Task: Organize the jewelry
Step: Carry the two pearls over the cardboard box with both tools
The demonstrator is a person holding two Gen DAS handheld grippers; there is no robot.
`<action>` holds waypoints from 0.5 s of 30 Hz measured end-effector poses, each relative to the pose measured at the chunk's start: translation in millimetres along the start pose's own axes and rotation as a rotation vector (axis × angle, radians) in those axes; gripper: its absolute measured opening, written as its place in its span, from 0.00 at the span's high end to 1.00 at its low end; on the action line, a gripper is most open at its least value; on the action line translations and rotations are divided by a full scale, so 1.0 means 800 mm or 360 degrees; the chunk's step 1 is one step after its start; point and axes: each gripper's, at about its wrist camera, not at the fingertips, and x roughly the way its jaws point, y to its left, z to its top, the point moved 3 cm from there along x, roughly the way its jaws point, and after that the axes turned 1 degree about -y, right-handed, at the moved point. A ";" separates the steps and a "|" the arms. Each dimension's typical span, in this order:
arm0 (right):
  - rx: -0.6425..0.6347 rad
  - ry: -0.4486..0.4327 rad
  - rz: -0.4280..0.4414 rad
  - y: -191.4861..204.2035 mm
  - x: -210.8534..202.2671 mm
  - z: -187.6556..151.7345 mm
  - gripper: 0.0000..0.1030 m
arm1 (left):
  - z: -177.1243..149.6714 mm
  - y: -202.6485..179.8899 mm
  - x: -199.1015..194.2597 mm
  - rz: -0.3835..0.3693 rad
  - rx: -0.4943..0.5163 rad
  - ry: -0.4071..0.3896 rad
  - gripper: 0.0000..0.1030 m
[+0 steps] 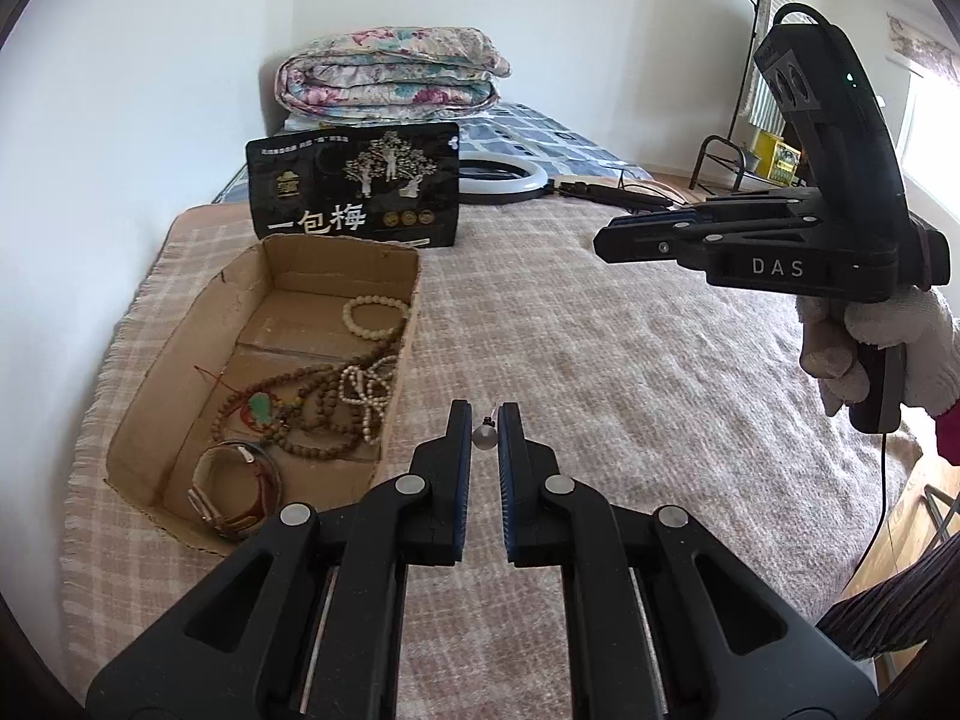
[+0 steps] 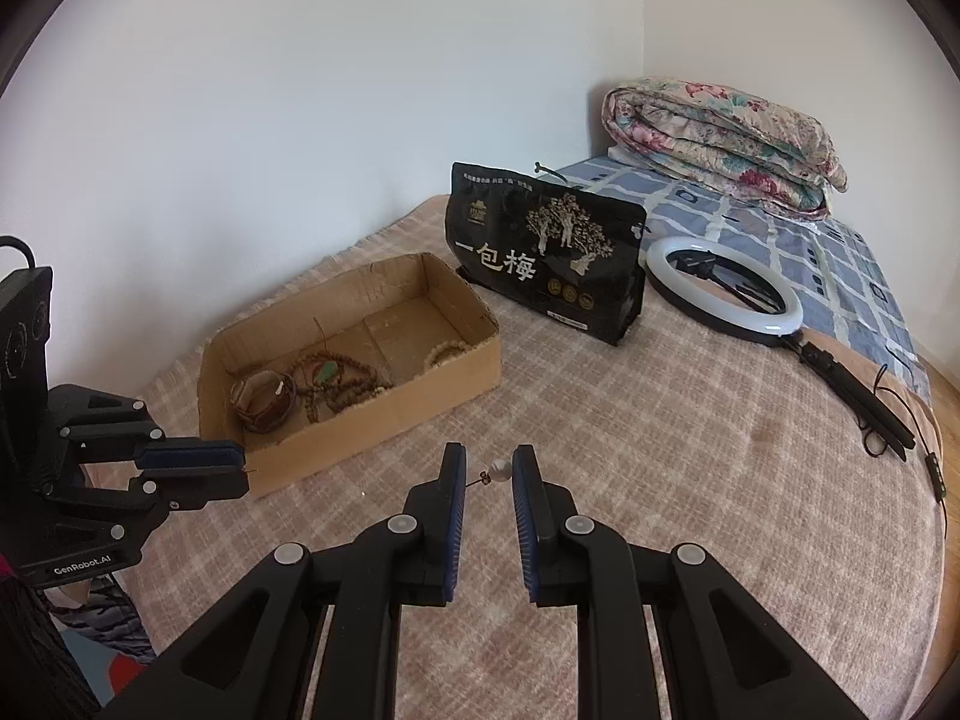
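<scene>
We hold one pearl earring in each gripper above the blanket-covered bed (image 2: pixel 690 450), and both grips look chosen to suit such tiny things. The left gripper (image 1: pixel 483 435) has its jaws drawn narrow, pinching a small pearl stud (image 1: pixel 483 437) right at the tips, its post pointing up and away. The right gripper (image 2: pixel 489 471) does the same with its own pearl earring (image 2: pixel 499 468): the ball sits against the right pad while the thin post reaches across to the left one, so the jaws stand slightly wider. Holding at the very tips keeps each stud in view and, we judge, easy to release. The cardboard box (image 2: pixel 384 414) lies just beside both grippers, toward the wall, and already holds a brown bead necklace (image 1: pixel 312 402), a pale bead bracelet (image 1: pixel 375 315) and a leather strap (image 1: pixel 240 489). We take it as the collecting place, so the earrings likely go there next. A black snack bag (image 2: pixel 546 258) and a ring light (image 2: pixel 726 285) lie beyond, apart from the work.
</scene>
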 end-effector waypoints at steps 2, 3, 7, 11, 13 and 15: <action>-0.0005 -0.0009 0.0018 0.008 0.009 0.012 0.86 | -0.002 0.014 -0.003 0.0019 -0.0017 -0.0004 0.93; -0.0005 -0.0014 0.0026 0.012 0.013 0.016 0.86 | -0.003 0.021 -0.005 0.0032 -0.0025 -0.0007 0.93; -0.0016 -0.0012 0.0067 0.030 0.033 0.035 0.86 | -0.007 0.048 -0.010 0.0073 -0.0061 -0.0011 0.93; -0.0020 0.0003 0.0103 0.046 0.054 0.048 0.86 | -0.008 0.071 -0.009 0.0107 -0.0101 -0.0005 0.93; -0.0024 0.0013 0.0117 0.053 0.064 0.054 0.86 | -0.010 0.079 -0.007 0.0119 -0.0112 0.0002 0.93; -0.0030 0.0017 0.0132 0.059 0.075 0.059 0.86 | -0.014 0.086 -0.004 0.0120 -0.0132 0.0017 0.93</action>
